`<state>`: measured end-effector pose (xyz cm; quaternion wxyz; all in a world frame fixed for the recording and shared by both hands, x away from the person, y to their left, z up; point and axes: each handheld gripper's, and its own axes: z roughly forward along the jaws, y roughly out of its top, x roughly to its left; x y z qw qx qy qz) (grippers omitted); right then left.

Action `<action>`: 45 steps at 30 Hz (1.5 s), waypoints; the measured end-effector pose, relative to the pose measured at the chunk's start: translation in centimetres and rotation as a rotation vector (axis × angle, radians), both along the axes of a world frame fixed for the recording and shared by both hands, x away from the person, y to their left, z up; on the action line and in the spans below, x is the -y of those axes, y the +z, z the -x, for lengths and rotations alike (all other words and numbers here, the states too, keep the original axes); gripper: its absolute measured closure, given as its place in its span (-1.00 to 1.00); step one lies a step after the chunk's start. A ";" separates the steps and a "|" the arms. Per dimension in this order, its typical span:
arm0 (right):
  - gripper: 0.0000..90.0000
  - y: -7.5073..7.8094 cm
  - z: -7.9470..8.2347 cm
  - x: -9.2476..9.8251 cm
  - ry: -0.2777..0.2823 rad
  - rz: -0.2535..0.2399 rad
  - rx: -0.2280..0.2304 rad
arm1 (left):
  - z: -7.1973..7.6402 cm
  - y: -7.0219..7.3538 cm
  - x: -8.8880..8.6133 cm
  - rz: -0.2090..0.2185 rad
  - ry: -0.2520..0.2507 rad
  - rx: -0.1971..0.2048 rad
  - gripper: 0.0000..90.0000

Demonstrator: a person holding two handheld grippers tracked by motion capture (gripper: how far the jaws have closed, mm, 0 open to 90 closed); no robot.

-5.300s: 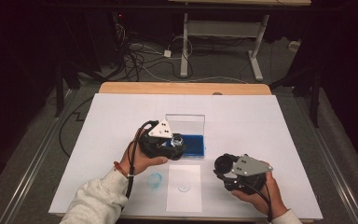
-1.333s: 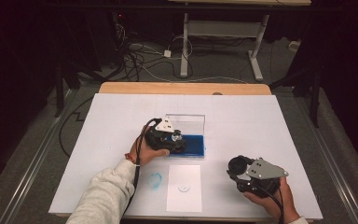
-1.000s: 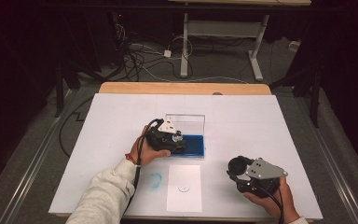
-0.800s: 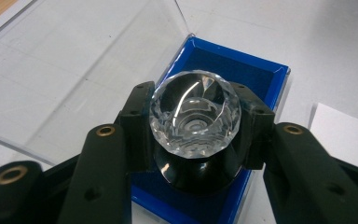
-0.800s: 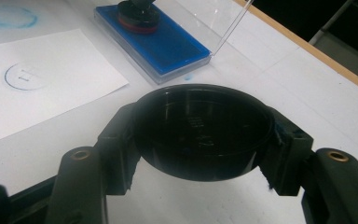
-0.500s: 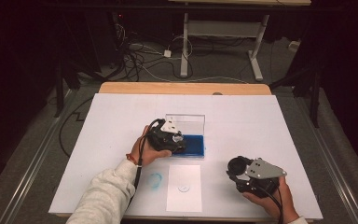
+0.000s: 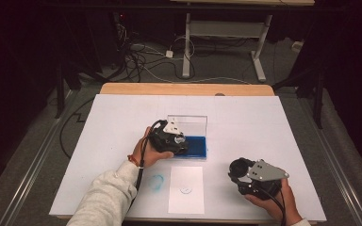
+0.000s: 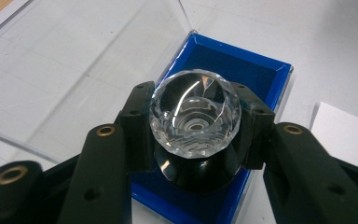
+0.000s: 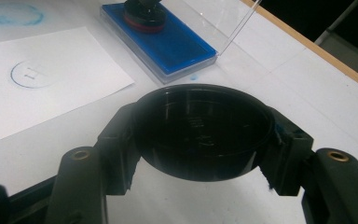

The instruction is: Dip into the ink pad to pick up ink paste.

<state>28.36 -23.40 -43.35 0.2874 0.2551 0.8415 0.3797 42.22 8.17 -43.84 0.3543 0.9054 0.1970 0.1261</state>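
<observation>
The round stamp with a faceted clear crystal knob [image 8: 195, 113] is clamped in the left hand-held gripper [image 8: 193, 126] and pressed onto the blue ink pad [image 8: 242, 70]; the inking step is judged in hand; its black round cap [image 9: 200, 130] is gripped by the right hand-held gripper [image 9: 200, 140] over the table [image 7: 273, 122]; next, lifting toward the white paper sheet [image 7: 186, 188].

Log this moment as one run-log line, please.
left gripper: shut on stamp, over ink pad | right gripper: shut on black cap | paper: one print
</observation>
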 end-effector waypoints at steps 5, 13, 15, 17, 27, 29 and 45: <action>-0.14 0.1 0.1 0.0 0.015 -0.016 0.005 | 0.0 0.1 0.0 -0.010 -0.003 0.002 0.22; -0.14 0.1 0.2 -0.1 0.032 -0.027 0.012 | -0.2 0.2 0.2 -0.012 -0.001 -0.006 0.21; -0.14 0.1 0.3 -0.1 0.038 -0.033 0.015 | -0.2 0.3 0.3 -0.021 -0.002 -0.007 0.22; -0.14 0.1 0.2 -0.2 0.040 -0.026 0.014 | -0.3 0.3 0.2 -0.018 -0.001 -0.015 0.21; -0.14 0.1 0.3 -0.1 0.040 -0.027 0.013 | -0.2 3.0 0.4 0.001 -0.004 0.025 0.21; -0.14 0.1 0.3 -0.1 0.040 -0.026 0.015 | -0.2 3.6 0.4 0.012 -0.011 0.030 0.22; -0.14 0.1 0.3 -0.1 0.038 -0.012 0.007 | -0.6 6.1 1.9 0.007 -0.030 0.063 0.22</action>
